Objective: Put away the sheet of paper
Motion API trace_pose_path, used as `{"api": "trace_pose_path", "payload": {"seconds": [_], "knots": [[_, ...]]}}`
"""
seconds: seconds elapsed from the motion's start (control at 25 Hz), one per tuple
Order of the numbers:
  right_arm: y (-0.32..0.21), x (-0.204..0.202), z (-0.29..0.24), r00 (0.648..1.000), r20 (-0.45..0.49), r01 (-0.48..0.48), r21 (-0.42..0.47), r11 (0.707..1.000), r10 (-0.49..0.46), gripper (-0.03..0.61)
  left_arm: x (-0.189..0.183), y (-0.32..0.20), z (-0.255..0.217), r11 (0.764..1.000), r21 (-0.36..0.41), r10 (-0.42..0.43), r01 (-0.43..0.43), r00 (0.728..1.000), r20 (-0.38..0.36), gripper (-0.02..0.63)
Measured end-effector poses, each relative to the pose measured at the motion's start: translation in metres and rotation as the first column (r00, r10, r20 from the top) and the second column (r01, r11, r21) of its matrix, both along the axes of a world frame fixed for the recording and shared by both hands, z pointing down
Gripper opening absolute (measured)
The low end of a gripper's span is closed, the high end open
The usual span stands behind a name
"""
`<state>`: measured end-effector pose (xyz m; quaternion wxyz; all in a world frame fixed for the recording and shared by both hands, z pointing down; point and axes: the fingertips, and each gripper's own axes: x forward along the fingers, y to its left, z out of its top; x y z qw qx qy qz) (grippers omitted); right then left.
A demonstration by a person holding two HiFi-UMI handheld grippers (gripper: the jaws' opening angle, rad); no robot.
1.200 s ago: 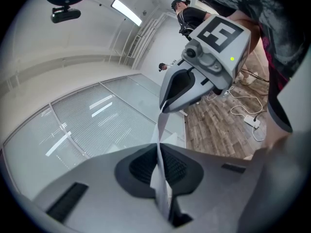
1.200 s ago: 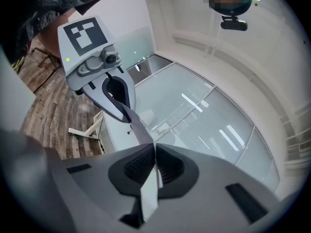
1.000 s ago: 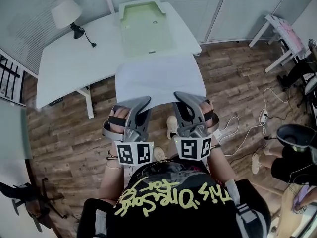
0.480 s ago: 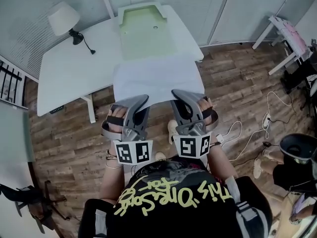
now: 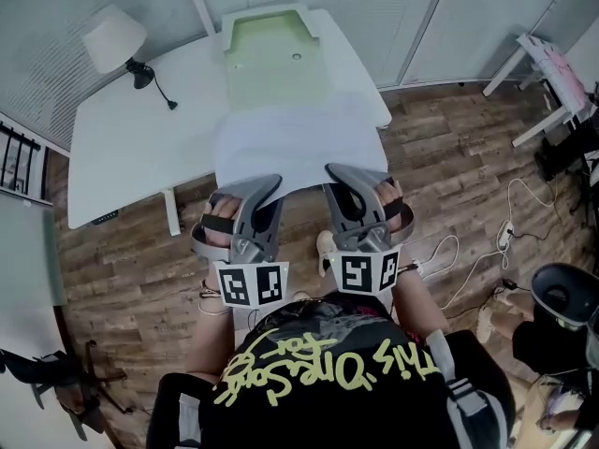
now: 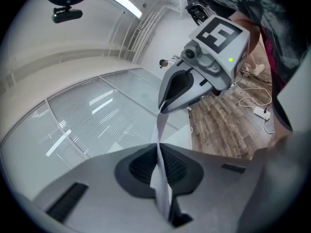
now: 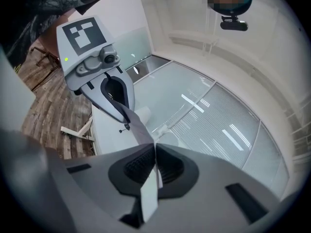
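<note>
A white sheet of paper (image 5: 299, 148) hangs spread between both grippers, over the near edge of the white table (image 5: 131, 129). My left gripper (image 5: 272, 184) is shut on its near left corner and my right gripper (image 5: 335, 172) on its near right corner. In the left gripper view the paper (image 6: 160, 125) runs edge-on from my left gripper (image 6: 158, 152) to the right gripper (image 6: 194, 76). The right gripper view shows the sheet (image 7: 138, 127) pinched in my right gripper (image 7: 154, 154), with the left gripper (image 7: 104, 76) beyond. A pale green tray (image 5: 276, 50) lies on the table just past the sheet's far edge.
A white lamp (image 5: 112, 37) with a black cord stands at the table's far left. Wooden floor surrounds the table, with cables (image 5: 468, 260) and a black chair (image 5: 562, 293) at the right. A white rack (image 5: 552, 73) stands at the far right.
Both grippers and the sheet have edged slightly forward, so the sheet's far edge is now closer to the green tray. The grips have not changed.
</note>
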<state>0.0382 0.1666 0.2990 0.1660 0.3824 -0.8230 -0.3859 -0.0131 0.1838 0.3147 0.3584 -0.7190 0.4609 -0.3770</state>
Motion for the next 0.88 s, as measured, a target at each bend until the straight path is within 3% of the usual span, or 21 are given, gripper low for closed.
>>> {"api": "trace_pose_path", "payload": {"seconds": [0.88], "knots": [[-0.094,-0.013,-0.014,0.995,0.024,0.099,0.008,0.995,-0.099,0.009,-0.012,-0.089,-0.015,0.996,0.01,-0.089,0.089,0.996,0.007,0.008]]}}
